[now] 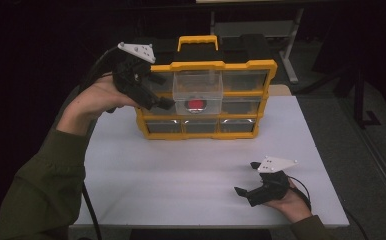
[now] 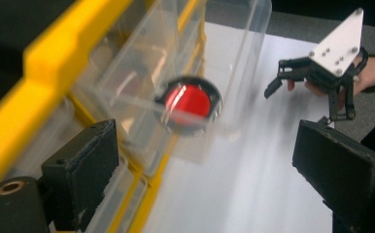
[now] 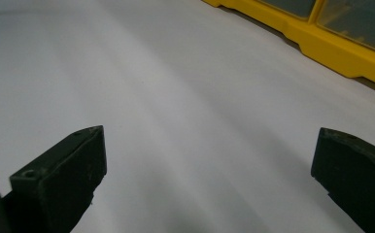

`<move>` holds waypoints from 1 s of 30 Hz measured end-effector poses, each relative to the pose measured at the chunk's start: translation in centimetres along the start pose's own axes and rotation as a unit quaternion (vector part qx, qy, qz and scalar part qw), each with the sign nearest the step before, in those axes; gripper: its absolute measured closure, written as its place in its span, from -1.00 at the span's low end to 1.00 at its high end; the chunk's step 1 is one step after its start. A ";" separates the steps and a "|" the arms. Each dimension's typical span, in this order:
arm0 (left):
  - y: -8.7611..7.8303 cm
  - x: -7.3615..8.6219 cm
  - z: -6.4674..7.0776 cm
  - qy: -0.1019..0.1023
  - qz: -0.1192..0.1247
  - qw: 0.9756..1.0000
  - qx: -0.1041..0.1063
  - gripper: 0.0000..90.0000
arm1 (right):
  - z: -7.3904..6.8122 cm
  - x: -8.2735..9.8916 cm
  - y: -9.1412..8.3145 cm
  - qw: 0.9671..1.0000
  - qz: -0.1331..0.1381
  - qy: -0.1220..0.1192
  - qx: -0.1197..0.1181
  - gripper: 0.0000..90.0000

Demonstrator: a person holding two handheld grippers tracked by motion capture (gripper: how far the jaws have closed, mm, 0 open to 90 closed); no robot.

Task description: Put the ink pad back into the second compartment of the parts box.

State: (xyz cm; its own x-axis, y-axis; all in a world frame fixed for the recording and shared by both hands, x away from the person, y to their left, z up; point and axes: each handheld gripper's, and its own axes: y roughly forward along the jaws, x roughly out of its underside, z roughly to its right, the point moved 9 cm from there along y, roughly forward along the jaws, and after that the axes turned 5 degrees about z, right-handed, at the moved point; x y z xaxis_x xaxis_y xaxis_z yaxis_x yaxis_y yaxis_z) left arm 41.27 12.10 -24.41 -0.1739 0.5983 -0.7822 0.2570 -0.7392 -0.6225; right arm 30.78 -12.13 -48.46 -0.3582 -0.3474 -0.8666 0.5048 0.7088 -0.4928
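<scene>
A yellow drawer organiser point(image 1: 208, 100) is seen standing on the white table point(image 1: 191, 170), with one clear plastic drawer point(image 1: 198, 92) pulled out from its middle column. Inside that drawer a round red-and-black object point(image 1: 196, 104) is visible — what it is cannot be told. The left gripper point(image 1: 157, 97) is held just beside the drawer's left side; in the left gripper view its jaws stand wide apart with nothing gripped between them, the drawer lying ahead of them. The right gripper point(image 1: 247, 179) is rested low near the table's front right edge — well apart from the organiser — with its jaws spread open over bare table.
</scene>
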 end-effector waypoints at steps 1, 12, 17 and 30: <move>0.0 0.3 0.0 -0.002 0.000 1.000 -0.001 -0.82 | 0.0 0.0 0.0 1.000 -0.001 0.000 -0.001 -1.00; 0.1 4.9 0.3 -0.022 0.009 0.999 -0.021 -1.00 | 0.0 0.0 0.1 1.000 -0.001 -0.002 0.000 -1.00; 0.5 6.7 0.6 -0.028 0.019 0.999 -0.029 -1.00 | 0.0 0.1 0.1 1.000 -0.002 -0.002 0.000 -1.00; 2.7 11.8 2.1 -0.035 0.032 0.998 -0.042 -1.00 | 0.1 0.0 0.1 1.000 -0.001 -0.002 0.001 -1.00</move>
State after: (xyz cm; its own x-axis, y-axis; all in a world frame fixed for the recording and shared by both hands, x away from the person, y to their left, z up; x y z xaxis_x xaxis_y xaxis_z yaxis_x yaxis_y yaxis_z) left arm 37.92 16.47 -35.37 -0.2192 0.5264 -0.8215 0.3484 -0.7443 -0.5698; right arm 30.87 -12.12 -48.55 -0.3555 -0.3512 -0.8662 0.5060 0.7069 -0.4942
